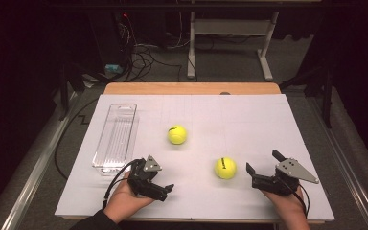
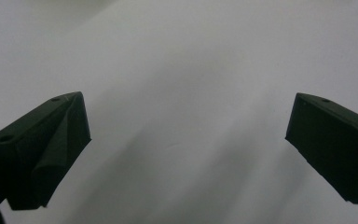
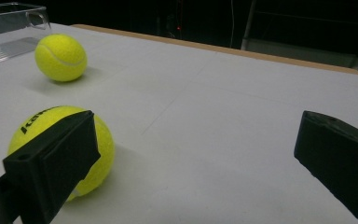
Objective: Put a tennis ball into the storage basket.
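Two yellow tennis balls lie on the white table top (image 1: 249,124). The far ball (image 1: 177,134) rests near the middle. The near ball (image 1: 225,168) sits just left of my right gripper (image 1: 262,161), which stands open with nothing between its jaws. In the right gripper view, the near ball (image 3: 37,122) is partly hidden behind the left jaw of the right gripper (image 3: 193,140), outside the gap; the far ball (image 3: 60,57) lies beyond. My left gripper (image 1: 165,190) is held low at the front left, tilted toward the table. The left gripper (image 2: 189,135) is open over bare white surface.
A clear plastic tray (image 1: 116,136) lies lengthwise along the table's left side, its corner visible as the tray (image 3: 9,28) behind the far ball. The wooden table edge (image 1: 191,88) runs along the back. Cables and a desk frame stand on the floor beyond.
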`<state>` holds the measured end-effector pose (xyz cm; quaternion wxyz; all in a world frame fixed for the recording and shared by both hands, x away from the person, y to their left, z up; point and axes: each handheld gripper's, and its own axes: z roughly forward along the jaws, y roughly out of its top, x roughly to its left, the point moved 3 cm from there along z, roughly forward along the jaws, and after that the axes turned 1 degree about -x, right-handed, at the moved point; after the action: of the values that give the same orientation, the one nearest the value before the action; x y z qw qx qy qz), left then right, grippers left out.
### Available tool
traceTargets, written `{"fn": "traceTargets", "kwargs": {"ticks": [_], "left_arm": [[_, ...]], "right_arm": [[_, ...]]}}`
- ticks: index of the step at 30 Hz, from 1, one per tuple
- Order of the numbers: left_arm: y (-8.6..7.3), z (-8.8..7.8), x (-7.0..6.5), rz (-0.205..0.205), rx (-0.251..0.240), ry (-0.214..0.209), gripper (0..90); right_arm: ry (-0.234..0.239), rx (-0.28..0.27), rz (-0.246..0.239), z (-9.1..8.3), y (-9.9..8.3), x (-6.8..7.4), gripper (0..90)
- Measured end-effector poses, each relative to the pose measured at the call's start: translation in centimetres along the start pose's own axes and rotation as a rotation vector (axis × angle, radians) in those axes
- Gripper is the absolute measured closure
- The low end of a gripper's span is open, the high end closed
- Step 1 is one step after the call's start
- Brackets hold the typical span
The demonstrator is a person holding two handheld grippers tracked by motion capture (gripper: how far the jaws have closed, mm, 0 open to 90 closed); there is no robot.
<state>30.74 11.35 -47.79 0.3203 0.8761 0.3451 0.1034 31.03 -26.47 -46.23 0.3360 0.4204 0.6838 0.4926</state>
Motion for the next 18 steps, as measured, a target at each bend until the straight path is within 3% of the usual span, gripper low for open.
{"fn": "traceTargets", "kwargs": {"ticks": [6,11,18], "left_arm": [[-0.38,0.27,0.09,-0.016,0.062,0.009,0.6],[-0.43,0.17,0.03,-0.031,0.104,-0.01,0.6],[0.02,-0.61,0.04,-0.043,0.126,-0.021,0.6]], "right_arm": [[0.003,0.003,-0.004,0.08,-0.06,0.01,0.0],[0.005,0.005,-0.001,0.13,-0.08,-0.01,0.0],[0.018,0.014,0.009,0.2,-0.15,-0.33,0.0]]}}
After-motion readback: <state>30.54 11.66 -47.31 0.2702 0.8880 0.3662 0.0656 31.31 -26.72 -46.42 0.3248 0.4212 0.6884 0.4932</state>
